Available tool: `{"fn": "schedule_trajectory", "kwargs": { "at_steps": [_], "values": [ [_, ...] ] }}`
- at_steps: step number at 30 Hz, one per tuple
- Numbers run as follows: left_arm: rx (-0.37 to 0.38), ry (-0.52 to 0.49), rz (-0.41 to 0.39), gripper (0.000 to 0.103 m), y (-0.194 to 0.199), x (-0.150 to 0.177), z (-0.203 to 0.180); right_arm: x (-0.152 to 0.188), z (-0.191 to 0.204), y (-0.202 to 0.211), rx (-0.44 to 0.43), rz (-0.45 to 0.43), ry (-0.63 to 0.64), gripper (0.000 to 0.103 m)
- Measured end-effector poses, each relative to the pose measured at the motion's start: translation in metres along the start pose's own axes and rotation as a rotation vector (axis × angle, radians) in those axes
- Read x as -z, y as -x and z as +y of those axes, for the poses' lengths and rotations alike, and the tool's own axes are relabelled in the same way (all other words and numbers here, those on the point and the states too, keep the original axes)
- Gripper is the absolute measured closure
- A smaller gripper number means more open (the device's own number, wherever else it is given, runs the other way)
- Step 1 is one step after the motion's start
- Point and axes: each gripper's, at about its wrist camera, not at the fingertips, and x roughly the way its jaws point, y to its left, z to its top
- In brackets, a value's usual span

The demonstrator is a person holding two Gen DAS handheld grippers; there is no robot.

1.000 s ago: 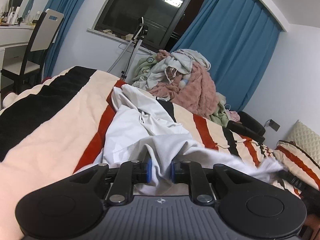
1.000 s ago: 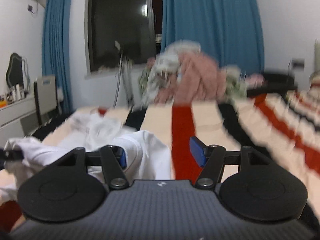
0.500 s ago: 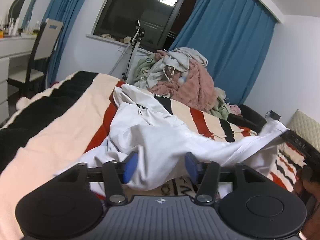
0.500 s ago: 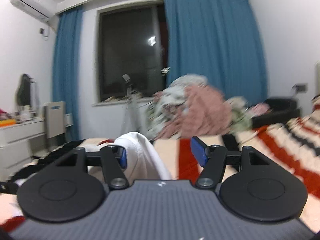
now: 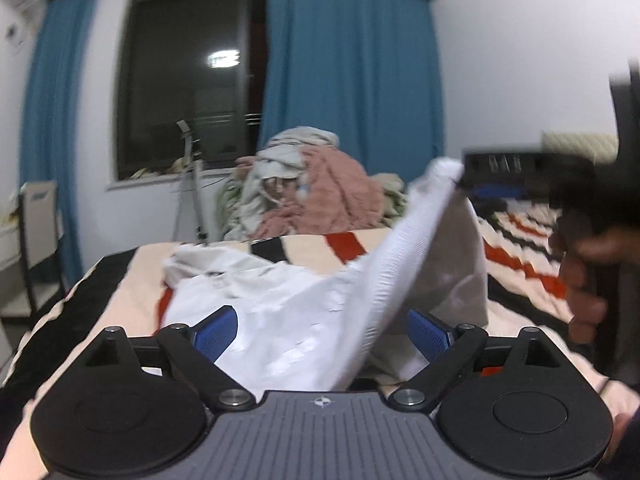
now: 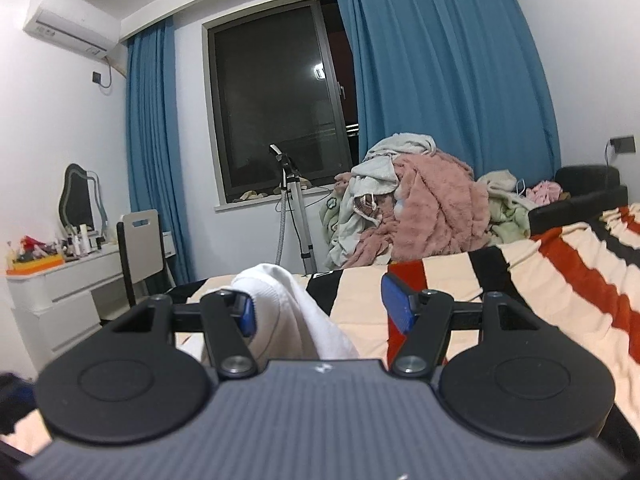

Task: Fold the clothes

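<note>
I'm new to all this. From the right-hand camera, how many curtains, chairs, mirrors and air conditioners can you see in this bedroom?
Curtains: 2
Chair: 1
Mirror: 1
Air conditioner: 1
Total: 5

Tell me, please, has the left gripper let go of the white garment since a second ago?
Yes. The left gripper pinched the white garment then; now its jaws are opening, pads clear of the cloth, and the window sits squarer ahead.
</note>
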Motion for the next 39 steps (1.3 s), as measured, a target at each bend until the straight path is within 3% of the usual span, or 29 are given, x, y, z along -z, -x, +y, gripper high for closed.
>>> {"fn": "schedule_trajectory", "kwargs": {
  "at_steps": [4, 8, 11, 14, 19, 29, 34, 39],
  "values": [
    [-0.049, -0.074, -0.007, 0.007, -0.034, 0.005, -0.034, 0.003, 0.0, 0.001, 0.007, 0.017, -0.005, 0.039],
    [-0.13, -0.046, -0.059, 0.005, -0.056, 0.007, -0.057, 0.005, 0.0, 0.001, 0.015, 0.025, -0.005, 0.039],
    [-0.232, 0.062, -0.102, 0.005, -0.061, 0.005, -0.054, 0.005, -0.002, -0.002, 0.036, 0.018, -0.002, 0.039],
    [-0.269, 0.173, -0.152, 0.004, -0.05, 0.004, -0.04, 0.01, -0.005, -0.008, 0.067, 0.032, -0.006, 0.039],
    [-0.326, 0.278, -0.224, 0.001, -0.014, 0.001, -0.017, 0.016, -0.007, -0.021, 0.104, 0.058, -0.017, 0.039],
    [-0.501, 0.328, -0.064, 0.0, 0.018, 0.016, 0.016, 0.011, -0.006, -0.005, 0.172, -0.035, 0.009, 0.039],
    [-0.598, 0.298, -0.077, 0.0, 0.025, 0.012, 0.029, 0.01, -0.013, -0.005, 0.197, -0.031, -0.014, 0.038],
    [-0.591, 0.305, -0.065, 0.0, 0.023, 0.011, 0.03, 0.01, -0.014, -0.003, 0.188, -0.02, -0.032, 0.038]
  ]
}}
